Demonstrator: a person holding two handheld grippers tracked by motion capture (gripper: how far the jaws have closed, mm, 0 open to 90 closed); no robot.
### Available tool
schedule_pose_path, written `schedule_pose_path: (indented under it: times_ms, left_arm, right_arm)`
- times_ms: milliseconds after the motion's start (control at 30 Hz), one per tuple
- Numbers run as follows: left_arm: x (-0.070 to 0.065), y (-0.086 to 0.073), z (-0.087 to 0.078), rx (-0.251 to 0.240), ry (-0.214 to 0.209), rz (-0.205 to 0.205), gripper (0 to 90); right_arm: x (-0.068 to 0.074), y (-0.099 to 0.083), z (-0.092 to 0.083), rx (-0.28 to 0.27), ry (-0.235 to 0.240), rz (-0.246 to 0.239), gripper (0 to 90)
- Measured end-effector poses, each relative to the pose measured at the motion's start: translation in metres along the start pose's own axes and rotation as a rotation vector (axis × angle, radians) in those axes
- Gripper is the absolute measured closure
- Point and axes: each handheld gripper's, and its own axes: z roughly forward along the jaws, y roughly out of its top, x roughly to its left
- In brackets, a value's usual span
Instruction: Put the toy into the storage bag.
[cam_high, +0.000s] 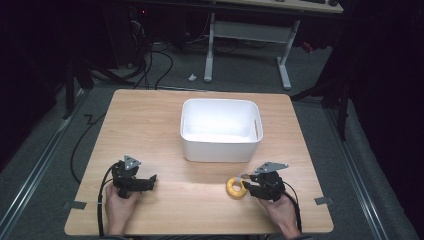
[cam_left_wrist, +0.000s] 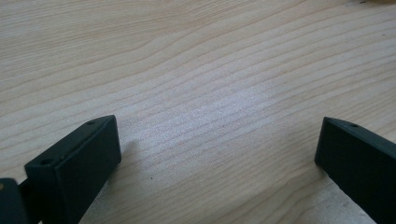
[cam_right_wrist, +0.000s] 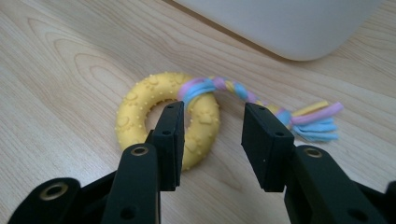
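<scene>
Left gripper (cam_high: 136, 183): rests low at the near left of the table (cam_high: 150, 125), jaws spread wide with bare wood between them, nothing held. Likely parked out of the way while the other hand works.

White bin (cam_high: 221, 146): stands at mid-table, open top up, apparently the place the toy is meant for.

Yellow ring toy (cam_right_wrist: 154, 116): lies flat on the table at the near right, just in front of the bin's right corner and apart from it. A braided tail (cam_right_wrist: 261, 105) in pink, blue and yellow is knotted on the ring and ends in a fringe; the long axis runs from ring through tail.

Right gripper (cam_right_wrist: 210, 133): jaws part-closed, straddling the ring's band by the knot, 1 jaw over the hole. Pads seem not yet pressing; no firm grip.
</scene>
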Motion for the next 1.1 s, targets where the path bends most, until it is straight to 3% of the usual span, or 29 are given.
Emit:
schedule_pose_path:
  times_ms: [833,933,1100]
  left_arm:
    - [0.000,0.000,0.000,-0.001,0.000,0.000,0.5]
    - [0.000,0.000,0.000,-0.001,0.000,0.000,0.5]
    - [0.000,0.000,0.000,0.000,0.000,0.000,0.5]
  right_arm:
    - [0.005,0.006,0.033,0.099,-0.009,0.000,54.9]
    - [0.006,0.007,0.033,0.102,-0.008,0.004,56.1]
    - [0.009,0.007,0.033,0.097,-0.021,-0.030,63.2]
